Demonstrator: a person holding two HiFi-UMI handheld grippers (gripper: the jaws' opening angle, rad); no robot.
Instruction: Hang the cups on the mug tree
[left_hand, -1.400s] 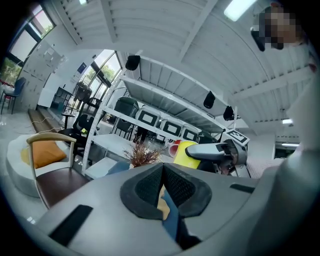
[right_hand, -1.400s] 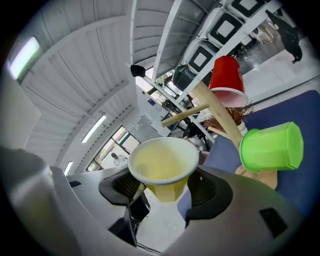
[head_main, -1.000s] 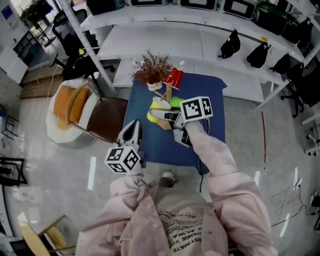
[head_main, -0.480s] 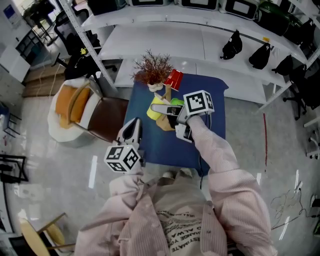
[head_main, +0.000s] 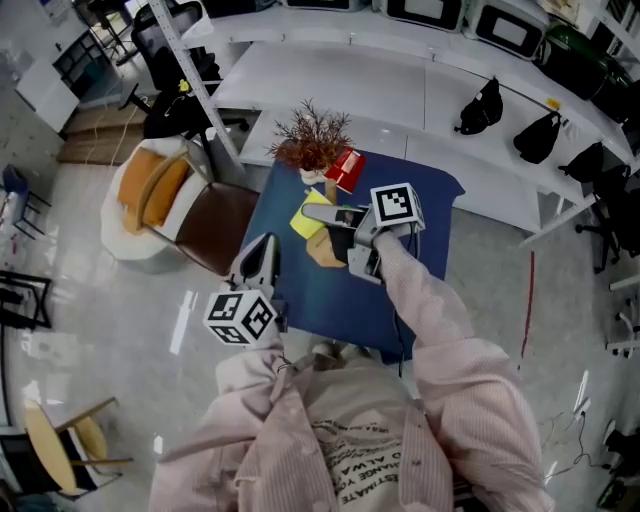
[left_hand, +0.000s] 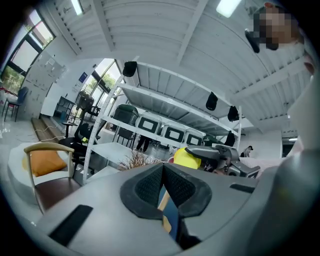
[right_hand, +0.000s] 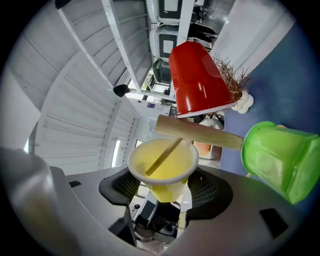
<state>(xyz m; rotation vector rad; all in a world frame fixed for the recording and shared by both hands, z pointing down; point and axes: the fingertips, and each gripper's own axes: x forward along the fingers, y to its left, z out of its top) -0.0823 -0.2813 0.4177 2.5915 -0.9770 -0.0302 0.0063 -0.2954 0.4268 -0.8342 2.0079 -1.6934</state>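
Head view: on the blue counter (head_main: 335, 300) stands the wooden mug tree (head_main: 325, 250), with a red cup (head_main: 347, 168) on its far side, just beside a dried plant (head_main: 312, 140). The right gripper (head_main: 322, 222) reaches in from the right and holds a yellow cup (head_main: 303, 222) at the tree. The left gripper (head_main: 262, 255) hangs over the counter's near left edge, apart from the tree.

Left gripper view: its fingers (left_hand: 150, 187) are pressed together with nothing between them.

Right gripper view: the fingers (right_hand: 122, 186) are clamped on the yellow cup, whose mouth faces the tree, a peg (right_hand: 162, 156) reaching inside it. The red cup hangs upside-down above the trunk, and a green cup (right_hand: 282, 160) sits at the right.
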